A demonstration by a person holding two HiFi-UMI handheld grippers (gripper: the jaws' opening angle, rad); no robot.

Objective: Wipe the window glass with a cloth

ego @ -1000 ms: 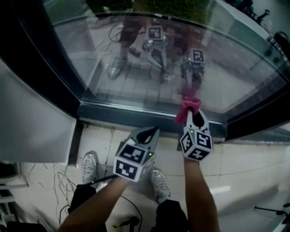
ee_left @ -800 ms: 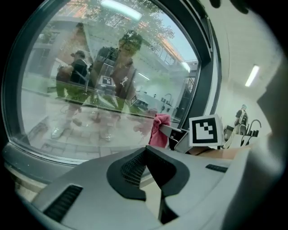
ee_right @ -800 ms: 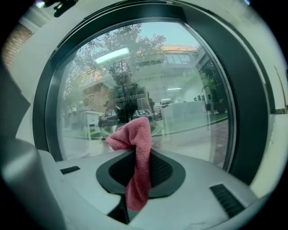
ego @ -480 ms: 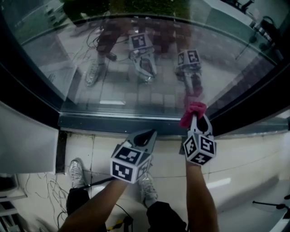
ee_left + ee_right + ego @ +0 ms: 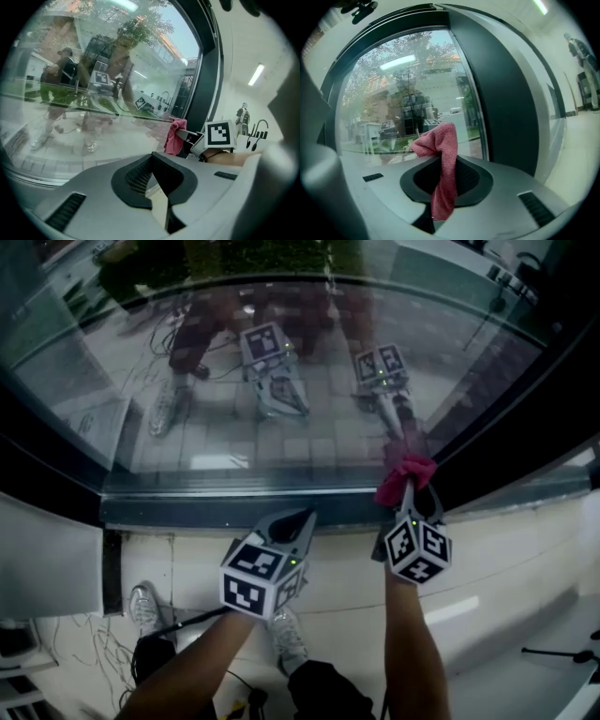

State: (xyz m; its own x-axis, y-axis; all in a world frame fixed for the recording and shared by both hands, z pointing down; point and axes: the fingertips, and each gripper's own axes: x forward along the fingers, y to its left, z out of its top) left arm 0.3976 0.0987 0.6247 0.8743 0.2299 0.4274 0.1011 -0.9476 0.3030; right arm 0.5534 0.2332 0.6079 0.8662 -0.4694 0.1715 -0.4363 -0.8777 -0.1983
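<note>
The window glass (image 5: 281, 352) fills the top of the head view and mirrors the person and both grippers. My right gripper (image 5: 410, 491) is shut on a pink cloth (image 5: 405, 472), which sits at the bottom right corner of the pane, by the dark frame. In the right gripper view the cloth (image 5: 443, 173) hangs bunched from the closed jaws, with the glass (image 5: 403, 93) just beyond. My left gripper (image 5: 292, 521) is shut and holds nothing, level with the sill and left of the right one. The left gripper view shows the cloth (image 5: 174, 138) against the glass (image 5: 70, 117).
A dark sill (image 5: 234, 507) runs along the foot of the pane and a dark post (image 5: 506, 427) bounds it on the right. Below are pale floor tiles, loose cables (image 5: 56, 643), the person's shoes (image 5: 145, 606) and a white panel (image 5: 47, 559) at left.
The right gripper with the cloth has drifted right along the bottom of the glass toward the dark post. The left gripper has stayed shut below the sill.
</note>
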